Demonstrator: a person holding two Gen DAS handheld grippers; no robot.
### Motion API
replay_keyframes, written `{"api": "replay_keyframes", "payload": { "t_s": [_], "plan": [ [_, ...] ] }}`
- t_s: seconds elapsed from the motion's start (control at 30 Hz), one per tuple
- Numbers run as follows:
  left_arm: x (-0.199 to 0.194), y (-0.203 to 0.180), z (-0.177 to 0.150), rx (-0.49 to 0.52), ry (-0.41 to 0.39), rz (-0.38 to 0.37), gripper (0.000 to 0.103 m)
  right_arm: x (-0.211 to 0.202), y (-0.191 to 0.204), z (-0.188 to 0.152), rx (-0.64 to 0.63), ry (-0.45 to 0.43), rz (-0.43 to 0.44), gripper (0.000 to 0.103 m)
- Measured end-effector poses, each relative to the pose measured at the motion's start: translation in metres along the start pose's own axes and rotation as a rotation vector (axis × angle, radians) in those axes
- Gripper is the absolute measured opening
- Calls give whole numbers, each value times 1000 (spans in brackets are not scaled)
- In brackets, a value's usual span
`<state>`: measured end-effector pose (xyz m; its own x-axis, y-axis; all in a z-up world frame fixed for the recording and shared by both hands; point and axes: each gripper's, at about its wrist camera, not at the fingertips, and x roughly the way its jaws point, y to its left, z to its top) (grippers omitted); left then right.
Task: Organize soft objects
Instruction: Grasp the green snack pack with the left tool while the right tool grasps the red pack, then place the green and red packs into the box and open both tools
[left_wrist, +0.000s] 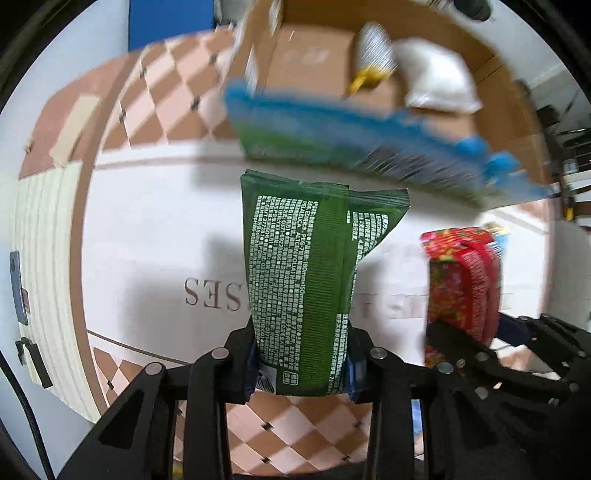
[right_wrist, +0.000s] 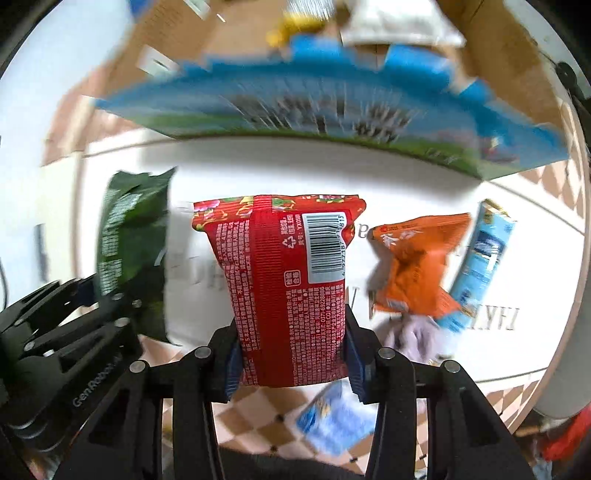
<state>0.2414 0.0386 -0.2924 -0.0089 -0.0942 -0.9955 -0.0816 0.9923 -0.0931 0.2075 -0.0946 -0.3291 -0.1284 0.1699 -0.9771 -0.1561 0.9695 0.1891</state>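
Green wet-wipe pack (left_wrist: 303, 280) clamped at near end in left gripper (left_wrist: 301, 363), red tissue pack (right_wrist: 284, 284) likewise pinched in right gripper (right_wrist: 291, 363), both lifted over white round table (left_wrist: 147, 236). Likely light, soft, squashy, film slick; best held across the narrow sides, near an end seal. Long axes running away along fingers, far seals toward blue-green box (right_wrist: 314, 110).

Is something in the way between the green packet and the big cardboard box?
Yes. The left hand-held gripper holds the green packet, and a long blue-and-green box lies across the front of the cardboard box. The packet likely has to go up and over it.
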Motion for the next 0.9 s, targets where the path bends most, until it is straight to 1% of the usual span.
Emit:
{"api": "replay_keyframes", "payload": {
  "t_s": [0.1, 0.13, 0.2, 0.23, 0.3, 0.33, 0.37, 0.4, 0.47, 0.57, 0.63, 0.77, 0.9],
  "plan": [
    [-46, -10, 11, 24, -77, -44, 32, -47, 3, -7, -14, -69, 33, 48],
    [-58, -14, 18, 36, -91, -56, 32, -65, -1, -2, -11, -96, 47, 48],
    [-79, -23, 46, 46, -101, -89, 32, -97, -9, 4, 1, -143, 69, 48],
    [-82, -28, 55, 52, -104, -89, 32, -113, -11, 10, 4, -170, 78, 48],
    [-82, -33, 83, 68, -105, -72, 32, -129, -14, 23, 10, -205, 66, 48],
    [-79, -35, 96, 65, -96, -64, 32, -134, -26, 33, 16, -215, 56, 48],
    [-71, -37, 115, 67, -60, -71, 32, -137, -32, 49, 26, -219, 46, 48],
    [-63, -37, 124, 54, -32, -82, 32, -137, -40, 70, 43, -219, 41, 48],
    [-47, -32, 152, 35, 33, -84, 32, -131, -53, 106, 68, -197, 42, 48],
    [-15, -34, 178, 16, 116, -61, 32, -111, -62, 142, 101, -151, 40, 48],
    [4, -37, 189, 22, 159, -38, 32, -91, -69, 158, 118, -118, 27, 48],
    [44, -42, 203, 31, 270, -30, 32, -61, -78, 183, 129, -72, 8, 48],
    [71, -43, 206, 29, 335, -9, 32, -33, -80, 193, 131, -21, -7, 48]
  ]
}}
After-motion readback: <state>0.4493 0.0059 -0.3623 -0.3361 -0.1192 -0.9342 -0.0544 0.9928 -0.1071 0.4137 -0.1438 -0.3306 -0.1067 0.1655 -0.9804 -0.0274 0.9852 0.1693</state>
